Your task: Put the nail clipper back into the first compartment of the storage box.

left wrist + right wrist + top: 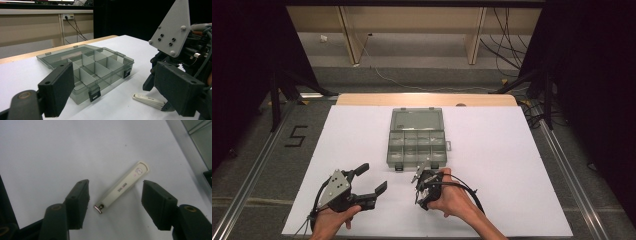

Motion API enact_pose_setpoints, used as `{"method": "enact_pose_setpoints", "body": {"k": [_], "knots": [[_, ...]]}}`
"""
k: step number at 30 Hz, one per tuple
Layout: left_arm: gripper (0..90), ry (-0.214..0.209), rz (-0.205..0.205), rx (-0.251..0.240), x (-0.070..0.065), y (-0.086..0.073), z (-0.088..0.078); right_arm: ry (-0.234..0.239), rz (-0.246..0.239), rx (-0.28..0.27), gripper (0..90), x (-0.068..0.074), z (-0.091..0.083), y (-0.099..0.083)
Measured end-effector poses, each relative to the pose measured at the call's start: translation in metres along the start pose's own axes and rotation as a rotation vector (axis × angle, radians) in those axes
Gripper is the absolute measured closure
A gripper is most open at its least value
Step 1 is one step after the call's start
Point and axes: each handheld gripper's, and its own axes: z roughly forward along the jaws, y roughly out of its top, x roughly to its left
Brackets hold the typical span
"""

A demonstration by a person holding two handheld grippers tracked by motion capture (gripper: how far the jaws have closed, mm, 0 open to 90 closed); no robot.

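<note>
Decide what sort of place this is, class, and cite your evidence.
Probably a lab recording setup: a white-covered table flanked by black curtains, loose cables on the grey floor, and a taped number five.

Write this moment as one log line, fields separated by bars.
left gripper: open, idle | right gripper: open, over nail clipper | clipper: flat on table | organizer box: lid open, compartments look empty

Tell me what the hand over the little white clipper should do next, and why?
Probably close the right tool on the nail clipper. Its jaws stand open on either side of the clipper, which lies flat on the table, and the compartment box sits open nearby.
</note>
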Motion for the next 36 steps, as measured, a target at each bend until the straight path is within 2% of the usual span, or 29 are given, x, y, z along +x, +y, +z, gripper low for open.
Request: {"method": "enact_pose_setpoints", "body": {"k": [8,14,22,24,31,34,36], "knots": [[16.2,0.003,-0.002,0.001,0.0003,0.0000,0.0000,0.015,0.018,0.034,46.9,-0.0029,0.0034,0.0012],[16.3,0.003,0.000,0.003,0.0004,0.0000,0.0000,0.014,0.027,0.039,51.1,-0.0042,0.0074,0.0020],[16.3,0.000,-0.001,0.003,0.0002,0.0000,0.0001,0.001,0.016,0.048,57.5,-0.0046,0.0080,0.0035],[16.3,0.001,0.001,0.003,0.0002,0.0001,-0.0001,-0.007,0.008,0.067,63.3,-0.0050,0.0078,0.0039],[16.4,0.001,0.000,0.003,0.0004,-0.0001,0.0001,0.009,-0.007,0.080,69.6,-0.0046,0.0079,0.0055],[16.4,0.002,-0.001,0.002,0.0004,0.0000,0.0000,0.011,-0.012,0.079,76.7,-0.0056,0.0080,0.0059],[16.4,0.002,-0.001,0.002,0.0005,0.0000,0.0000,0.012,-0.015,0.082,76.9,-0.0060,0.0079,0.0062]]}}
